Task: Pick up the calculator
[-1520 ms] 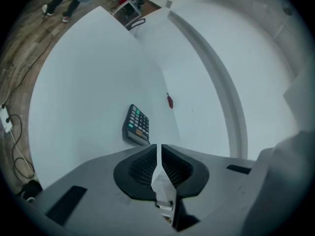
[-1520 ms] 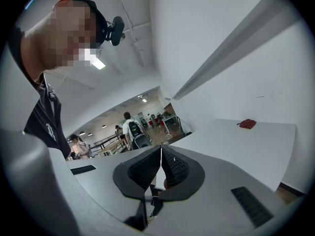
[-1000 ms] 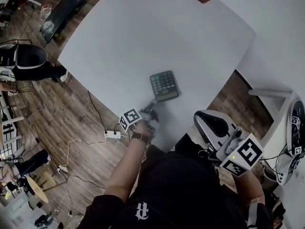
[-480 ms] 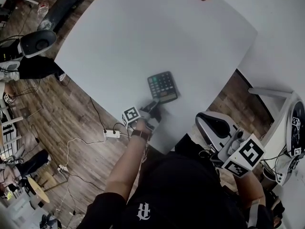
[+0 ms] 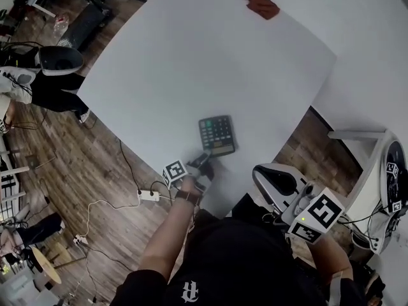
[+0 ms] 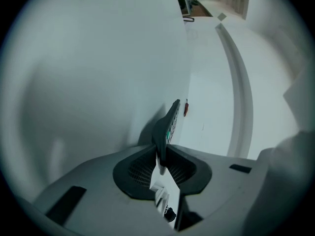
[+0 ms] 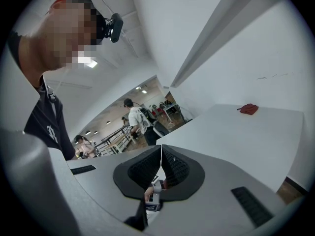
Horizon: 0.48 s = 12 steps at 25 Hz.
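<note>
A dark calculator (image 5: 217,134) lies flat on the white table (image 5: 191,62), near its front edge. My left gripper (image 5: 205,159) reaches in from that edge to the calculator's near end. In the left gripper view the calculator (image 6: 172,119) is seen edge-on, its near end between the pads of the left gripper (image 6: 162,149). The jaws are closing and the pads press on it. My right gripper (image 7: 161,156) is held off the table at the right, beside the person's body, pads together with nothing between them. Its marker cube (image 5: 317,217) shows in the head view.
A small red thing (image 5: 262,6) lies at the table's far edge. A white-and-black office chair (image 5: 277,180) stands between the table and my right gripper. A power strip with cables (image 5: 151,196) lies on the wooden floor at the left, and people sit beyond it.
The left gripper has stayed at the calculator's near end and its jaws have come in around it. The right gripper has kept its place. The head view has shifted slightly.
</note>
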Each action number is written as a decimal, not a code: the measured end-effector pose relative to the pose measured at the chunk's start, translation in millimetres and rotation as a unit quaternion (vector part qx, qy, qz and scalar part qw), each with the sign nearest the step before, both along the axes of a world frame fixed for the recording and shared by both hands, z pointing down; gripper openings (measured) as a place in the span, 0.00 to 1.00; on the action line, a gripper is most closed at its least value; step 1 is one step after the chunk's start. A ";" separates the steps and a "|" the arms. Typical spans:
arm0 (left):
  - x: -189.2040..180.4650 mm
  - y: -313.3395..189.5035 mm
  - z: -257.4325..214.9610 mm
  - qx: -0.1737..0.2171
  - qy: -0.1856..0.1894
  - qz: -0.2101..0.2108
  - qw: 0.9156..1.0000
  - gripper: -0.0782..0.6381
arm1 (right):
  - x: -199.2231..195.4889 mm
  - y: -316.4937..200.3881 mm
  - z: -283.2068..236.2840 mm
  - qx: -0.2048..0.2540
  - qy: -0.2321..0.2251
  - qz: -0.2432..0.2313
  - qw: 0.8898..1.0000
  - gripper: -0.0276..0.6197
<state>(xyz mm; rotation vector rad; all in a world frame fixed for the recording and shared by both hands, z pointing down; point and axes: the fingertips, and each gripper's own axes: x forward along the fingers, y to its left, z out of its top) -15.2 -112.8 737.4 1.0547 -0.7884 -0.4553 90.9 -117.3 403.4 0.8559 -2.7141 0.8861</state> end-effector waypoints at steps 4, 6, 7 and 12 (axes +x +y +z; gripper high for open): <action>-0.2 8.5 -11.6 0.008 -0.001 0.013 1.000 0.19 | -4.1 8.2 -1.5 0.008 -0.002 0.003 1.000 0.06; 1.1 9.7 -21.6 0.019 -0.001 0.023 1.000 0.19 | -6.9 11.3 -3.0 0.014 -0.005 0.005 1.000 0.06; 2.1 11.1 -27.1 0.024 0.001 0.027 0.999 0.19 | -8.6 13.6 -3.9 0.016 -0.006 0.005 1.000 0.06; 10.1 29.5 -55.0 0.037 0.016 0.048 0.998 0.19 | -16.8 32.6 -10.9 0.025 -0.006 0.004 1.000 0.06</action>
